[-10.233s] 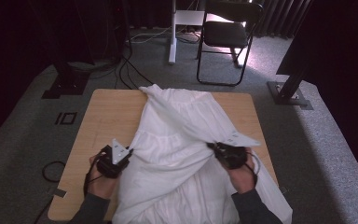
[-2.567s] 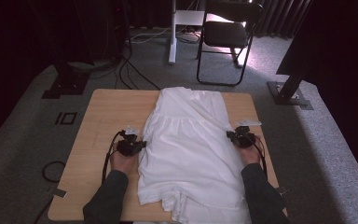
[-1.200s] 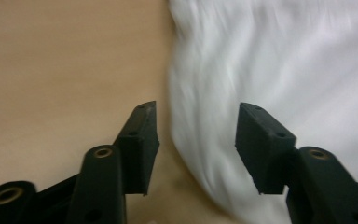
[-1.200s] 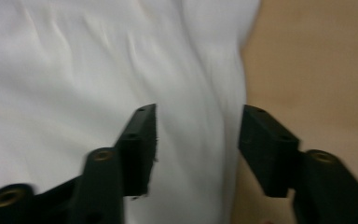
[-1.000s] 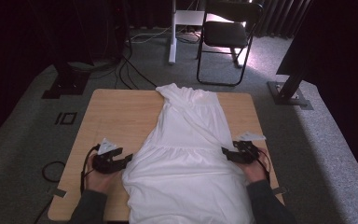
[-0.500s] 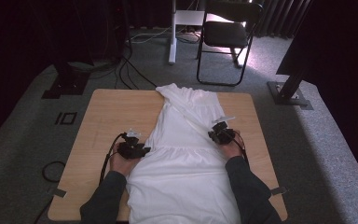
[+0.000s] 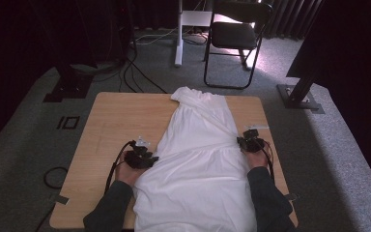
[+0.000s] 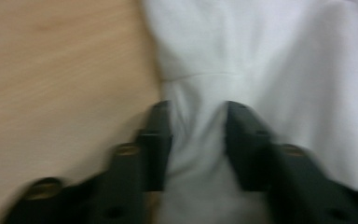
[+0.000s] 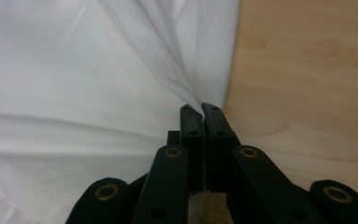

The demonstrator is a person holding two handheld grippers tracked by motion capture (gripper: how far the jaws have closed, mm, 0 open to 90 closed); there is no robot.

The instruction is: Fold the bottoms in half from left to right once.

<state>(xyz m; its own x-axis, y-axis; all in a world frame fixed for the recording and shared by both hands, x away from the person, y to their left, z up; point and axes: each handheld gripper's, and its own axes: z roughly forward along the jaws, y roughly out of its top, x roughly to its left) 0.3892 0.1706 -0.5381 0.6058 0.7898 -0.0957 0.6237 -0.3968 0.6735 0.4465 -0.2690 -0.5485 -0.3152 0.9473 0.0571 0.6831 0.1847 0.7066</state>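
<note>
The left gripper [image 7: 147, 158] sits at the left edge of the white dress [image 7: 198, 164], jaws half apart, just opening, cloth bunched between them. The dress lies lengthwise along the wooden table [image 7: 111, 121]. The right gripper [image 7: 249, 140] pinches its right edge, jaws tight together

We count one white garment [image 7: 198, 159] spread along one wooden desk [image 7: 111, 121], and nothing else lies on that desk apart from the tools. We count two grippers, a left gripper [image 7: 147, 158] and a right gripper [image 7: 249, 141], each with two black fingers [image 8: 156, 140], so four fingers in all, and two hands holding them, one hand [image 7: 125, 173] per gripper. Beyond the desk we count one dark folding chair [image 7: 236, 34], one white upright post [image 7: 178, 34], and two black floor stands, one stand [image 7: 299, 94] at the right and one at the left
</note>
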